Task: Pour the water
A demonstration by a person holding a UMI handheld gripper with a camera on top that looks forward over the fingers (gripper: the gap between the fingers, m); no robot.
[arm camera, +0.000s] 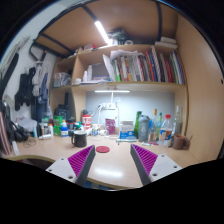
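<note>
Left to right. Tool wall (22, 85) on the far left with dark gear hanging on it, nothing to do with the pour. Next, clutter on the back of the desk (110, 170): small bottles and jars, too small to identify. A dark cup (79, 138) stands near the left finger, beyond it and apart from it. Just right of the cup a red disc (102, 149) lies flat on the desk, possibly a lid or coaster, can't tell which.

Gripper (114, 163) is spread wide, nothing between the purple pads (84, 163), only bare desk. It's held level, looking along the desktop.

Right of centre, beyond the fingers: a cluster of clear bottles (147, 128) at the back of the desk, under the bookshelf (135, 68). Best guess is the water source is one of these, cup being the receiver. Can't tell which bottle holds water or whether caps are on.

Judgement: approach phase, nothing grasped yet. To do it well:
- pick the bottle at the front of the cluster, come in low and straight so neighbours don't get knocked
- close on the body below the shoulder, both pads square on it
- lift clear before swinging left to the cup
- tilt slowly, mouth over the cup centre; the cup looks small, easy to overshoot
</note>
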